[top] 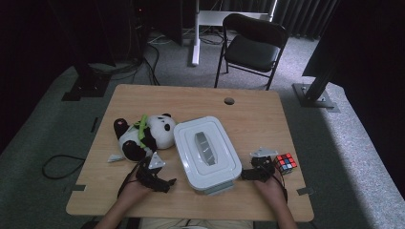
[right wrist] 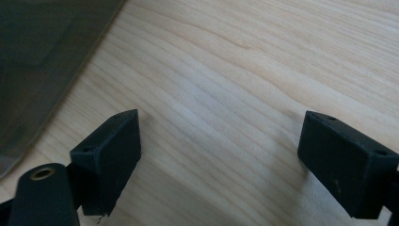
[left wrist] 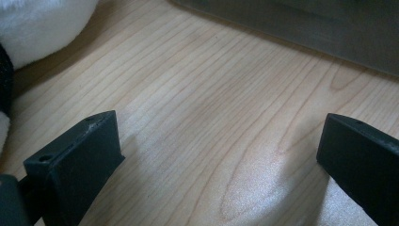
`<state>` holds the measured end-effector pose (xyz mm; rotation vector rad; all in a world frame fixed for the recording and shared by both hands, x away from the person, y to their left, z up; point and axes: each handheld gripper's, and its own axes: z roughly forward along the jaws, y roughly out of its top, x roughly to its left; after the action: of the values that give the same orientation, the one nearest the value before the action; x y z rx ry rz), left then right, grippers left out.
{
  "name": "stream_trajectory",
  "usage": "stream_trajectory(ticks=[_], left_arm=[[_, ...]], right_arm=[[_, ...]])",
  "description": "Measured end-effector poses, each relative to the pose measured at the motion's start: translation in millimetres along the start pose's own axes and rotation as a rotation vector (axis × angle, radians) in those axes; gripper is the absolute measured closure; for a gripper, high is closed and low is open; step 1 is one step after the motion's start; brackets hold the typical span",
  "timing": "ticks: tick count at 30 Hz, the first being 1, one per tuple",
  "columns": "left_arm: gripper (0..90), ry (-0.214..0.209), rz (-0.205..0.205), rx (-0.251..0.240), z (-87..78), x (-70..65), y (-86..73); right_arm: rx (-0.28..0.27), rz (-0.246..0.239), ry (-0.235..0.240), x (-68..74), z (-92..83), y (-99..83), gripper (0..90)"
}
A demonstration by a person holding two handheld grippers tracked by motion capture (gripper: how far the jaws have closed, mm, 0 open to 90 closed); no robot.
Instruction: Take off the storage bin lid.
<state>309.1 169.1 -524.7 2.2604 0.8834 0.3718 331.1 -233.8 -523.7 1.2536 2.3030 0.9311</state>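
The wooden counter (top: 200,102) carries everything, and the white lidded box (top: 206,152) in its middle is the landmark I go by: it lies closed, its lid on, with a grey handle recess along the top and a latch tab at its near end. Off the box's left side lies a plush panda (top: 143,136), touching or almost touching the box wall, and off its right near corner sits a small colour cube (top: 286,162). The left tongs (top: 165,183) rest low at the box's near left corner, and in the left gripper view (left wrist: 221,155) their jaws stand wide apart over bare wood with nothing between them, the box wall running across the top of that view. The right tongs (top: 248,174) sit at the box's near right corner, between box and cube, and the right gripper view (right wrist: 219,146) shows them just as open and empty, the box edge off to one side. To my eye both hands are lining up on the box, probably to free its lid. Doing that well means turning each pair square to the rim before closing, biting the lid edge rather than the base, lifting both sides evenly, and keeping the right hand clear of the cube so it isn't knocked off the counter.
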Motion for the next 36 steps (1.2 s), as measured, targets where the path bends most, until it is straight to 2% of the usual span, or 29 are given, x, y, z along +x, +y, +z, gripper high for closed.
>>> stream_trajectory(ticks=[4, 8, 13, 17, 24, 29, 36], left_arm=[[0.8, 0.000, 0.000, -0.001, 0.0, 0.0, 0.0], [0.8, 0.000, 0.000, 0.000, 0.0, 0.0, 0.0], [0.8, -0.001, 0.001, 0.000, 0.0, 0.1, 0.0], [0.8, -0.002, 0.001, 0.000, 0.1, 0.2, 0.0], [0.8, -0.002, 0.003, 0.000, 0.0, 0.3, 0.0], [0.8, -0.002, 0.002, 0.000, 0.1, 0.3, 0.0], [0.8, -0.002, -0.001, -0.003, 0.2, 0.0, 0.0]], right_arm=[[0.023, 0.025, 0.009, -0.6, -2.8, 1.2, 13.8], [-0.013, 0.037, -0.046, -0.9, -15.9, 6.3, 14.2], [-0.038, 0.062, -0.057, -6.1, -27.8, 9.7, 14.6], [-0.050, 0.069, -0.064, -4.9, -38.4, 16.7, 14.6], [-0.077, 0.088, -0.110, -9.6, -53.5, 30.2, 15.5], [-0.118, 0.107, -0.125, -10.4, -70.8, 40.1, 15.5], [-0.185, 0.096, -0.138, 0.3, -95.0, 57.3, 15.5]])
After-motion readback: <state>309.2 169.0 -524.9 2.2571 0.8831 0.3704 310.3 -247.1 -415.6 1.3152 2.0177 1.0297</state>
